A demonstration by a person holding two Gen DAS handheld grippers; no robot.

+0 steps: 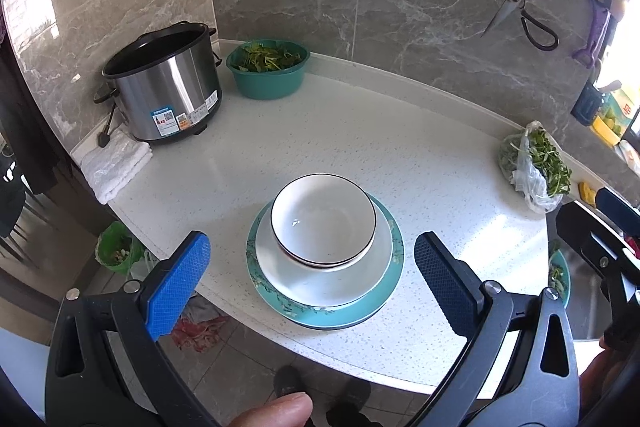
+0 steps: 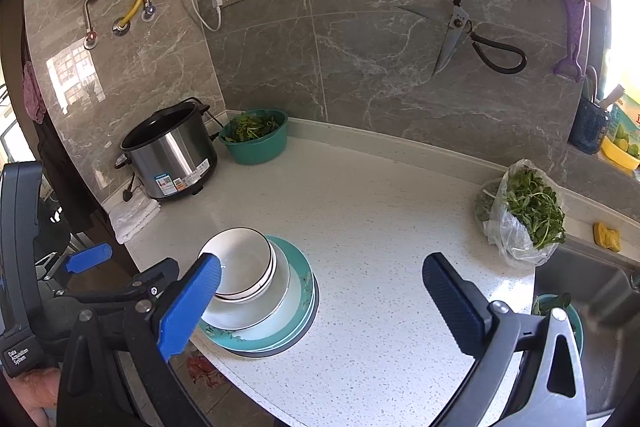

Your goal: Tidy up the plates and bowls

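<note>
A stack of dishes sits near the front edge of the white speckled counter. White black-rimmed bowls nest on a white plate, which rests on teal patterned plates. My left gripper hangs open just in front of the stack, its blue fingers either side of it and clear of it. In the right wrist view the same bowls and teal plates lie at lower left. My right gripper is open and empty, to the right of the stack; its left fingertip overlaps the bowls in the image.
A steel cooker pot, a folded white towel and a green basin of greens stand at the back left. A plastic bag of greens lies at the right, by a sink. Scissors hang on the wall.
</note>
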